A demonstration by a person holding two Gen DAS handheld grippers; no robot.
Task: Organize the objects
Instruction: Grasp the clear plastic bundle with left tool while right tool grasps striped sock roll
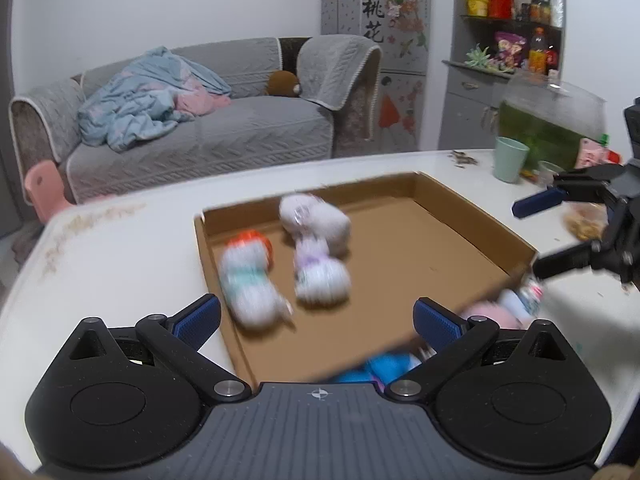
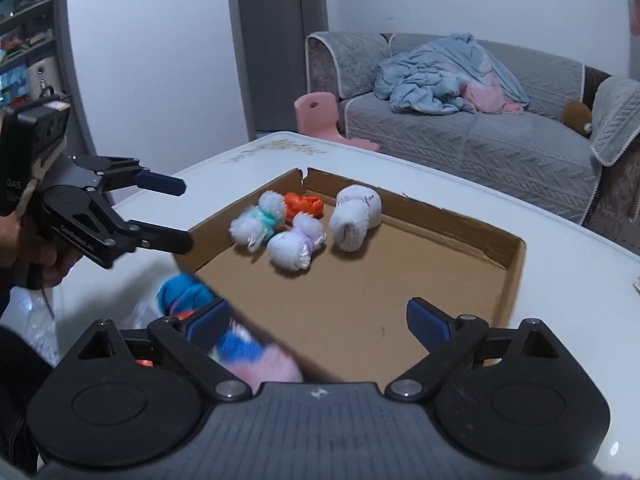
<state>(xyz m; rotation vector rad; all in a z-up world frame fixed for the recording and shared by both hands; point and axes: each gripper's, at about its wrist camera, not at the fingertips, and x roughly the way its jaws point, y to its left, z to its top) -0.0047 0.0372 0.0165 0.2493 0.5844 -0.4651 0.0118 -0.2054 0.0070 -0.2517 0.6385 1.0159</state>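
Note:
A shallow cardboard tray point(image 1: 460, 216) point(image 2: 508, 268) lies on the white table. In it lie rolled sock bundles: a white-and-teal one point(image 1: 248, 280) point(image 2: 256, 220), a white-and-lilac one point(image 1: 320, 272) point(image 2: 296, 244), a plain white one point(image 1: 316, 216) point(image 2: 356, 216) and an orange one point(image 2: 302, 204). Outside the tray's near edge lie blue point(image 1: 388, 364) point(image 2: 184, 288) and pink point(image 1: 492, 314) point(image 2: 264, 364) bundles. My left gripper point(image 1: 316, 320) point(image 2: 182, 216) is open and empty over the tray's near edge. My right gripper point(image 2: 318, 320) point(image 1: 528, 236) is open and empty over the tray.
A mint cup point(image 1: 508, 158), a fish tank point(image 1: 548, 120) and snacks stand at the table's far right. A grey sofa point(image 1: 200, 136) with a blue blanket and a pink stool point(image 2: 320, 116) stand beyond the table. Clear plastic bags point(image 2: 32, 320) lie by the blue bundle.

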